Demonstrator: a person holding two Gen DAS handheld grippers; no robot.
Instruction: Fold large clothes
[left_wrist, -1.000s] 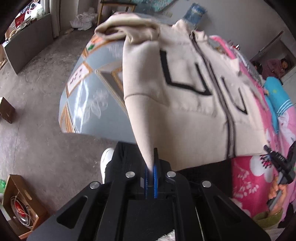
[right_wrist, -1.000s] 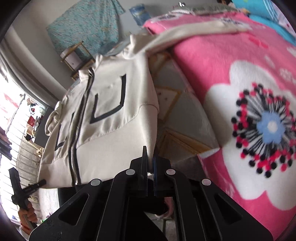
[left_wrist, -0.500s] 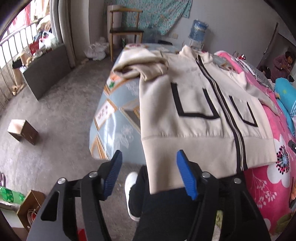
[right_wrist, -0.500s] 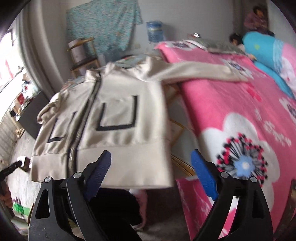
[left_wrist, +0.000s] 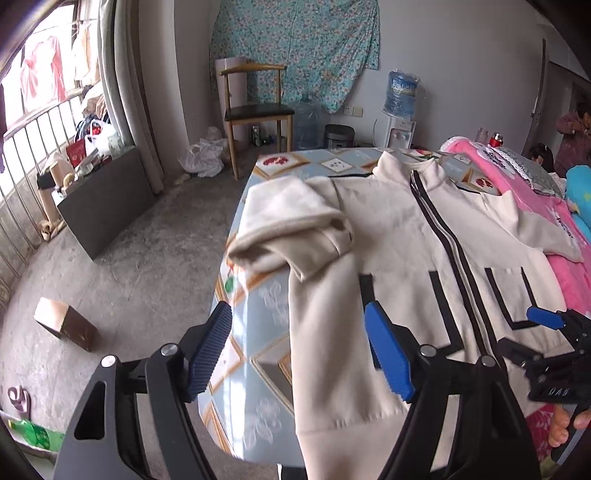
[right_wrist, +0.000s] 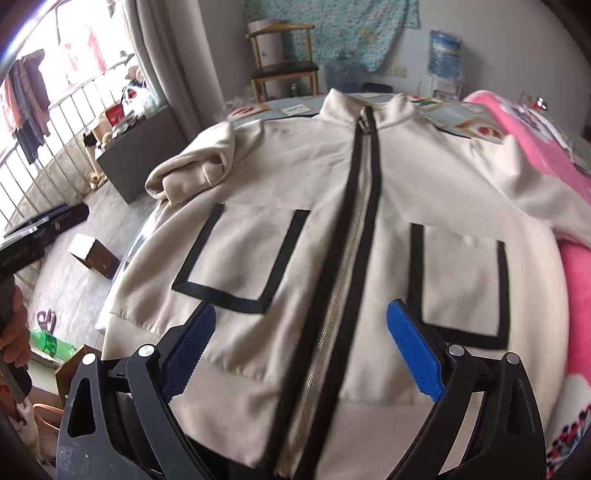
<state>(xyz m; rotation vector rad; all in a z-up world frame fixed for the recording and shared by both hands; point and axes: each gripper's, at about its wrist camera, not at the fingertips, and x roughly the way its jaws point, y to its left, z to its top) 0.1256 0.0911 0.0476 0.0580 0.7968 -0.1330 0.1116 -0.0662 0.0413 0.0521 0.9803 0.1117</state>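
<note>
A cream zip jacket with black pocket outlines lies face up on the bed, its hem hanging over the near edge. Its left sleeve is bunched into a lump by the shoulder. My left gripper hovers over the jacket's left side edge, jaws still opening, nothing pinched between the blue pads. My right gripper hangs over the hem at the zipper, jaws still widening, holding nothing. The right gripper also shows at the right edge of the left wrist view.
The bed carries a pale blue patterned sheet and a pink flowered blanket on the right. A wooden chair, water bottles, a dark bench and a small box stand on the concrete floor to the left.
Both grippers let go of the jacket's hem corners and opened wide. The left one rose and drew back; the right one swung left across the hem to the zipper.
</note>
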